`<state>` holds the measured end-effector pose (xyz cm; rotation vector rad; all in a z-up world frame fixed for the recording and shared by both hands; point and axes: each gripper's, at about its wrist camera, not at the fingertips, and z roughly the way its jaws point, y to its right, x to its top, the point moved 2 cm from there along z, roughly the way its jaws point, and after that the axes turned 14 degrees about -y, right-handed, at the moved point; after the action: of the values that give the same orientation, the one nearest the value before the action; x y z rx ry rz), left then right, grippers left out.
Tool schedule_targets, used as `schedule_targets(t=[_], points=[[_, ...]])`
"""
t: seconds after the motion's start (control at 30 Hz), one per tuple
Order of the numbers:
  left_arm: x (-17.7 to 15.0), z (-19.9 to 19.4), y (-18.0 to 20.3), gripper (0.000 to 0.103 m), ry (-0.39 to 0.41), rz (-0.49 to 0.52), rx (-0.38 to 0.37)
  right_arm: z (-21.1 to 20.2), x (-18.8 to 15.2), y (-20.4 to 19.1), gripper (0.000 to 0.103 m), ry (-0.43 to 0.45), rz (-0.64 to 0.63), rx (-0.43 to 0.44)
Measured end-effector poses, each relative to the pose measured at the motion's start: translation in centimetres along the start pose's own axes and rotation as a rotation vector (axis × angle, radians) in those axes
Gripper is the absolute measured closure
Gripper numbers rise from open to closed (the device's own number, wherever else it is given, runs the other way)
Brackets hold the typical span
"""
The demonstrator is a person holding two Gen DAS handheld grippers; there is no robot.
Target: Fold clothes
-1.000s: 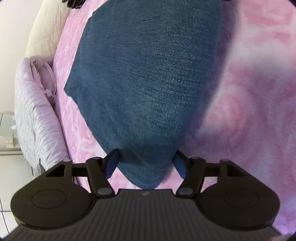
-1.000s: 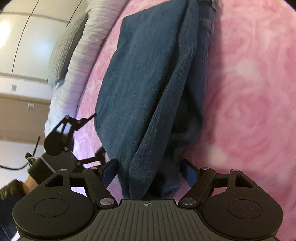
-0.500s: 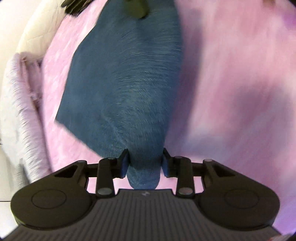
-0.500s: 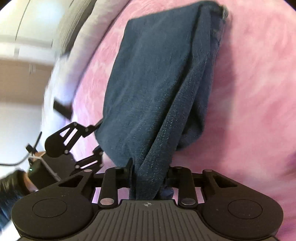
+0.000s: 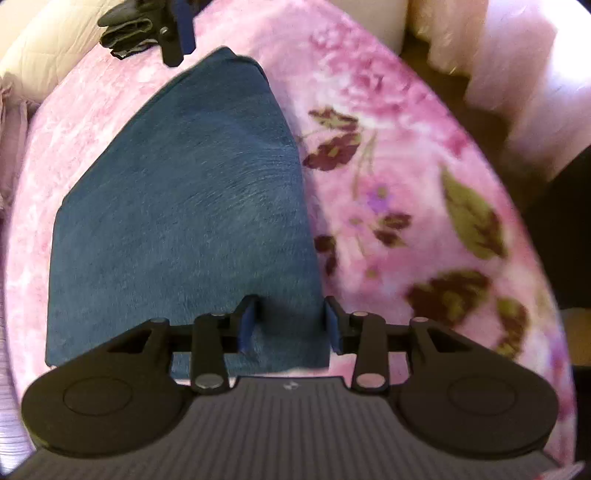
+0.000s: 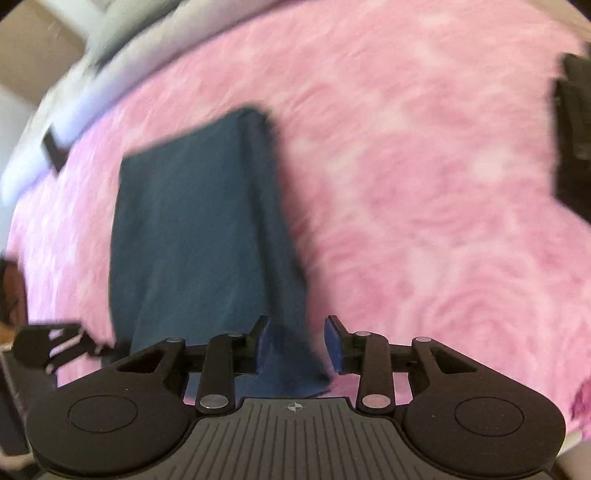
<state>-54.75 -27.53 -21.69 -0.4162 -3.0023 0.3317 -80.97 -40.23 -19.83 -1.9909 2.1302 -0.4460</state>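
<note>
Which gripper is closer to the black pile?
Right: at the cloth's end beside the pile. Left: at the opposite end. Both jaws just opened further, cloth between.

A dark blue cloth [image 5: 192, 221] lies folded on a fluffy pink blanket [image 5: 406, 184] with leaves and flowers on it. The left gripper [image 5: 290, 328] is right over the near edge of the cloth; its jaws have just been opening a little, and the cloth's corner sits between the blue pads [image 5: 246, 326]. Far off, past the cloth, is the other gripper [image 5: 173, 29].
</note>
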Motion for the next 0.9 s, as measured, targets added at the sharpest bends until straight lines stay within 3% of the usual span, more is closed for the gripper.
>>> schedule_targets(t=[0.1, 0.17, 0.23, 0.33, 0.4, 0.5, 0.6, 0.7, 0.8, 0.87, 0.9], points=[[-2.8, -2.2, -3.0, 0.060, 0.097, -0.046, -0.058, -0.6, -2.3, -0.8, 0.053, 0.117, 0.119, -0.017], [-3.9, -3.4, -4.8, 0.052, 0.185, -0.045, -0.082, -0.6, -4.4, -1.9, 0.053, 0.180, 0.196, -0.054], [-4.8, -3.8, -6.5, 0.052, 0.252, -0.016, -0.115, -0.6, -6.7, -3.4, 0.053, 0.218, 0.259, -0.097], [-5.9, -4.0, -8.8, 0.065, 0.258, 0.041, -0.197, -0.1, -9.5, -6.0, 0.053, 0.233, 0.341, -0.076], [-7.0, -4.3, -10.1, 0.064, 0.247, 0.091, -0.220, 0.6, -11.2, -7.7, 0.053, 0.238, 0.394, -0.056], [-8.3, -4.1, -13.0, 0.064, 0.258, 0.084, -0.055, 2.2, -13.0, -9.9, 0.053, 0.236, 0.472, -0.015], [-7.8, -2.0, -16.7, 0.066, 0.252, -0.001, 0.082, 3.8, -14.5, -11.3, 0.052, 0.245, 0.582, 0.055], [-6.8, 0.6, -19.6, 0.066, 0.243, -0.076, 0.120, 5.3, -15.0, -12.0, 0.052, 0.265, 0.650, 0.125], [-6.7, 4.4, -20.3, 0.071, 0.166, -0.091, 0.142, 7.0, -15.0, -12.6, 0.052, 0.275, 0.681, 0.168], [-7.2, 6.2, -18.9, 0.073, 0.189, -0.054, 0.189, 7.8, -14.8, -12.6, 0.039, 0.290, 0.703, 0.193], [-7.3, 6.4, -18.1, 0.077, 0.208, -0.033, 0.219, 8.1, -14.7, -12.7, 0.022, 0.299, 0.714, 0.205]])
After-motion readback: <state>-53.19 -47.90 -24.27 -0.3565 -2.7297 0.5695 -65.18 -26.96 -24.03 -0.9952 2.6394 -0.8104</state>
